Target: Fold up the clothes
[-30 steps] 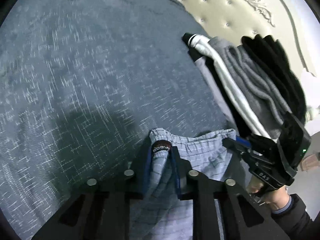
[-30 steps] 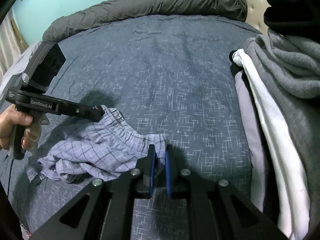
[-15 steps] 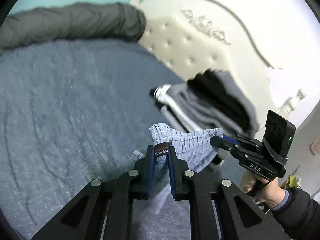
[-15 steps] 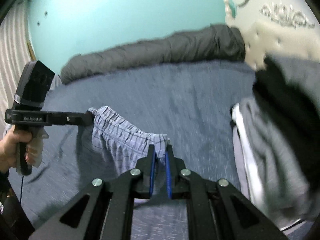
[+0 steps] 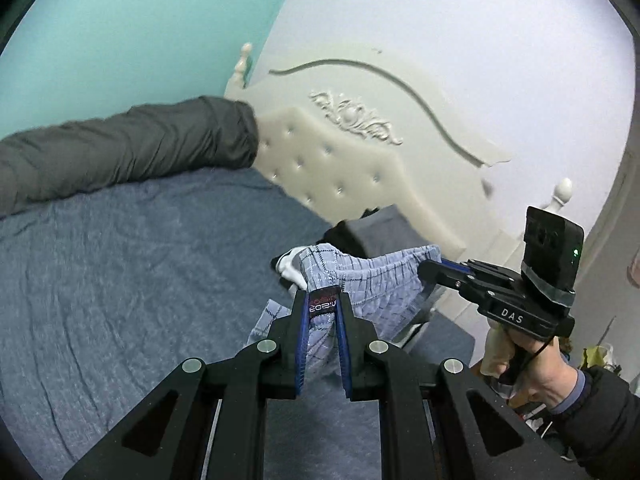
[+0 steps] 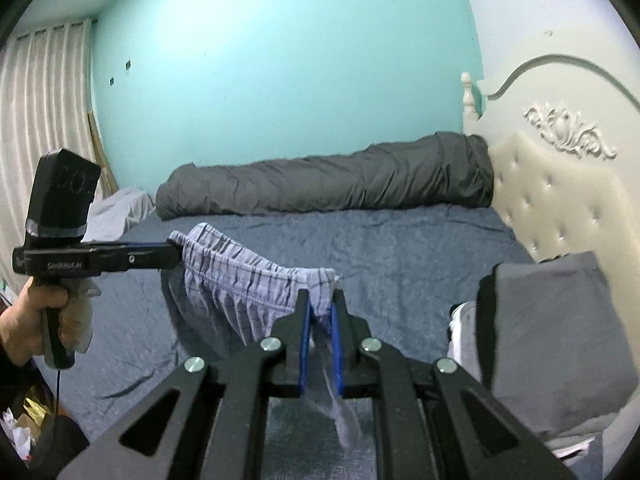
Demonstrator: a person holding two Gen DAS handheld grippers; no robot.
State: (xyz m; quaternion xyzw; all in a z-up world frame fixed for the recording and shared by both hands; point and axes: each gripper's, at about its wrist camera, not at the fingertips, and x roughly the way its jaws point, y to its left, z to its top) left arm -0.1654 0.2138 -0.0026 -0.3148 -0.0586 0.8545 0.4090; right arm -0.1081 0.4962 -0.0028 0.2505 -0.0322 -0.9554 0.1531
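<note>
Plaid shorts (image 6: 240, 276), pale blue with dark check lines, hang in the air above the bed (image 6: 400, 256), stretched by the waistband between the two claws. Left claw (image 5: 324, 300) is closed on one end of the waistband, with a dark label (lettering not legible) pinched between its blue pads; in the right wrist view the same claw (image 6: 174, 254) sits at 9 o'clock, the fabric running from it toward centre. Right claw (image 6: 320, 304) is likewise closed on the opposite end of the waistband, loose cloth trailing down between its arms; in the left wrist view it (image 5: 424, 270) appears at 3 o'clock, gripping the far corner. Bed carries a blue-grey cover. A rolled dark grey duvet (image 6: 328, 180) lies along its far edge at 12 o'clock. A stack of grey and black garments (image 6: 548, 328) rests at 3 o'clock, beside the cream tufted headboard (image 6: 560, 200).
</note>
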